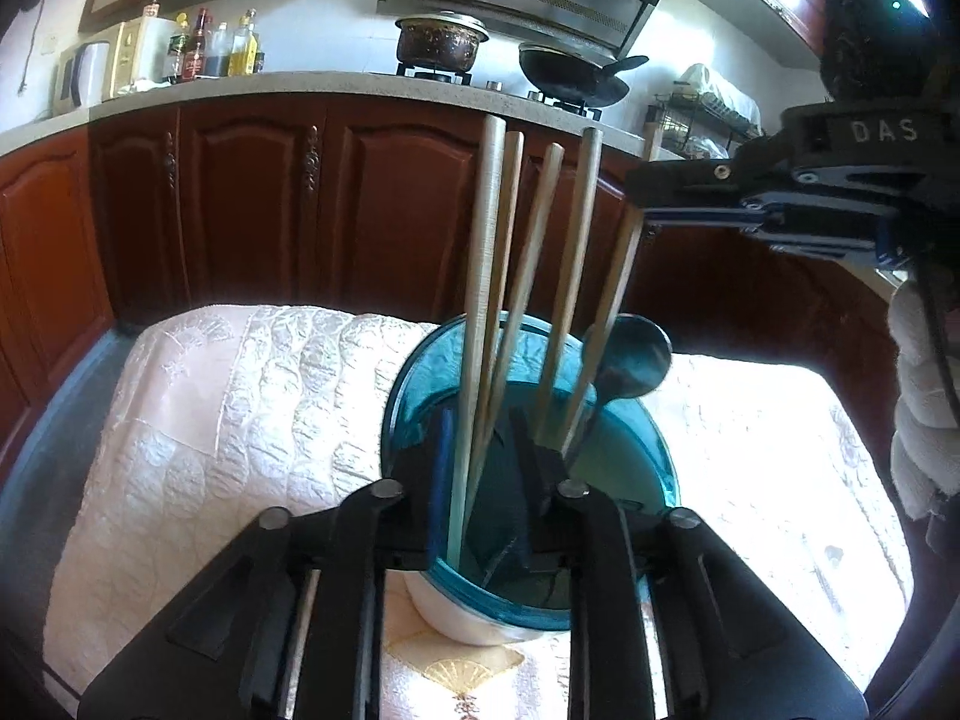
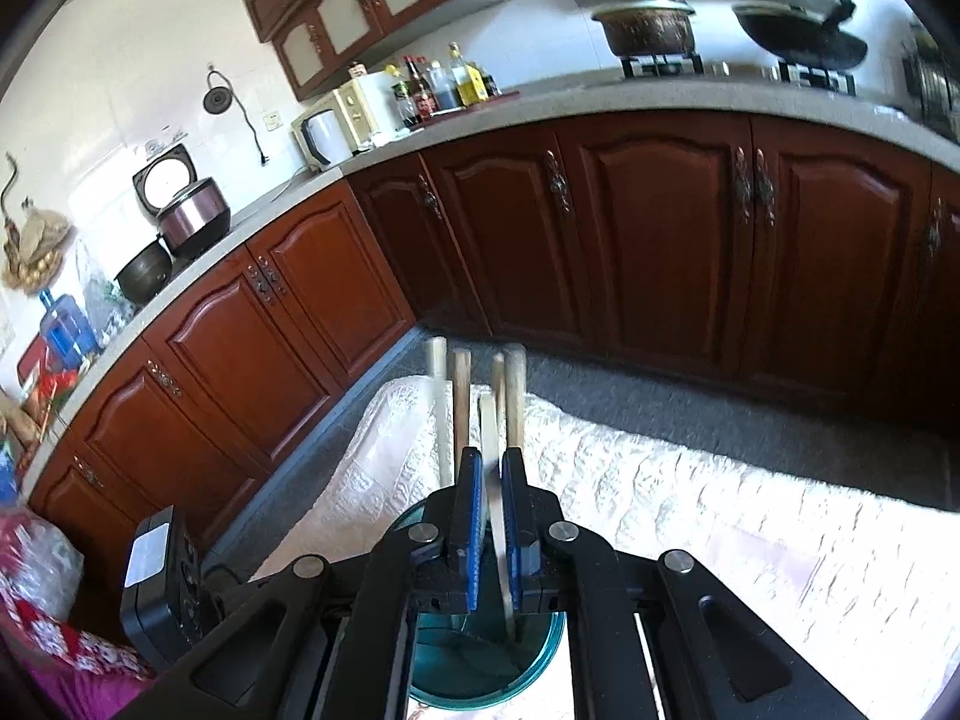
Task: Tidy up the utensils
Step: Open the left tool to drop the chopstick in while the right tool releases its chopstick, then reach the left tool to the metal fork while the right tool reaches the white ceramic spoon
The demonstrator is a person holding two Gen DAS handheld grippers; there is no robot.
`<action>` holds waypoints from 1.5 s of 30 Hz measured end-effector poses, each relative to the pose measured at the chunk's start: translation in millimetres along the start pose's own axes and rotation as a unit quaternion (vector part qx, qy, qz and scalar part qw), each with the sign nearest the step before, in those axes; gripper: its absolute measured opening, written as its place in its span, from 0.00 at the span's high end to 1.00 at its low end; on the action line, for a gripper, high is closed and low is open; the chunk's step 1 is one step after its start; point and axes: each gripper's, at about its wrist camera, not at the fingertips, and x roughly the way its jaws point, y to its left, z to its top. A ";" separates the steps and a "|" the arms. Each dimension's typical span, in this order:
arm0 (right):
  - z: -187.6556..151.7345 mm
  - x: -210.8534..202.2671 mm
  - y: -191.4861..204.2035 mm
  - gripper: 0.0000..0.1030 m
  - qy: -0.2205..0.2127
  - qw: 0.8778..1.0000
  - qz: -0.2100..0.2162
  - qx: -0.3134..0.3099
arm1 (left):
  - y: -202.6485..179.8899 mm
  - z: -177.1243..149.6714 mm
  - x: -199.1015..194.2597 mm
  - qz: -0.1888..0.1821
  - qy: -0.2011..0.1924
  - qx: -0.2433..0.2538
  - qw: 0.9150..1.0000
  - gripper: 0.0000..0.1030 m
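Left wrist view: my left gripper (image 1: 480, 468) straddles two chopsticks (image 1: 487, 300), jaws slightly parted, inside the teal holder (image 1: 654, 450); at two o'clock, my right gripper (image 2: 493, 516) pinches another chopstick (image 2: 489, 420).

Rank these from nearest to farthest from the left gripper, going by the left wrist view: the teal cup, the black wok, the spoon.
1. Teal cup, right at the left gripper.
2. Spoon, standing at the cup's far right.
3. Black wok, on the stove behind.

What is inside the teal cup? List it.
Inside the teal cup: five wooden chopsticks and a dark spoon. The left gripper hides the cup's bottom.
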 end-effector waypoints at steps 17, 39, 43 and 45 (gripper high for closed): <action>-22.5 -29.1 -1.8 0.81 -0.005 1.000 -0.009 0.023 | -14.4 -2.1 -20.4 0.014 0.011 0.006 1.000 0.54; -93.7 -49.0 -23.7 0.78 0.033 0.996 -0.063 0.044 | -35.5 -14.4 -38.1 0.064 0.070 0.021 0.995 0.44; -106.8 -49.3 -30.3 0.76 0.044 0.995 -0.077 0.047 | -39.0 -16.0 -40.7 0.065 0.074 0.025 0.995 0.43; -113.8 -49.8 -32.6 0.75 0.049 0.994 -0.080 0.049 | -41.7 -17.3 -42.6 0.066 0.074 0.028 0.995 0.43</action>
